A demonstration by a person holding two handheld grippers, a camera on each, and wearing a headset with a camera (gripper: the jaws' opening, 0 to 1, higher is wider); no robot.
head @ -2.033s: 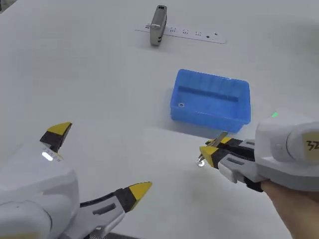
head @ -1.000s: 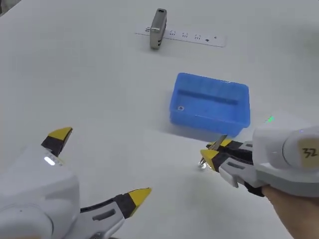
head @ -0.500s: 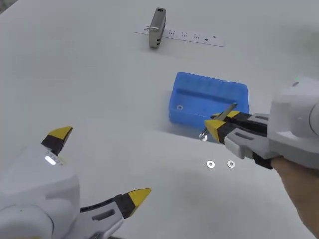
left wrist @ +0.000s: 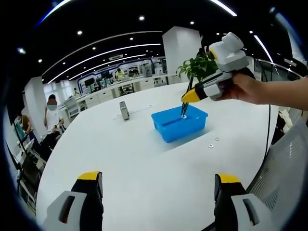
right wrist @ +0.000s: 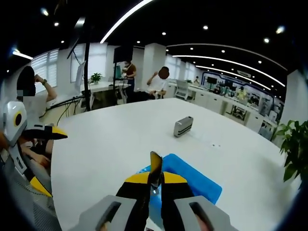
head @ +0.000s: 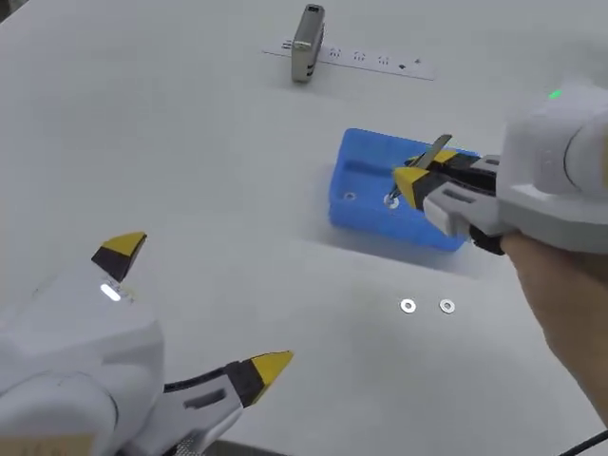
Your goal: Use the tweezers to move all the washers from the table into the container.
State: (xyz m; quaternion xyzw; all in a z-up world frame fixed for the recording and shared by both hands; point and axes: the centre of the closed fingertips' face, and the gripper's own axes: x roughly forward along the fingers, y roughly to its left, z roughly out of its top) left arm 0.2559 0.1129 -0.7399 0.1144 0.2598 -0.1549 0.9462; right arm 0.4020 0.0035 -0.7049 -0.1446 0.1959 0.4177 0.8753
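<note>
My right gripper [head: 410,185] is shut on metal tweezers [head: 432,152], whose tips pinch a small washer [head: 392,200] just over the inside of the blue container [head: 380,226]. One washer [head: 350,197] lies in the container's left part. Two more washers [head: 408,306] [head: 447,306] lie side by side on the white table in front of the container. My left gripper [head: 195,306] hangs open at the lower left, nothing between its jaws. In the left gripper view the right gripper [left wrist: 192,95] hovers above the container [left wrist: 179,126]. The right gripper view looks along the tweezers [right wrist: 155,168] at the blue container [right wrist: 192,180].
A white power strip [head: 361,59] with a grey adapter [head: 307,30] plugged in lies at the table's far side. Bare white tabletop [head: 190,161] stretches left of the container. People sit at distant desks [right wrist: 144,82].
My right gripper lifted from the table in front of the container and moved back over the container with the tweezers and a washer. Two washers now show where it was.
</note>
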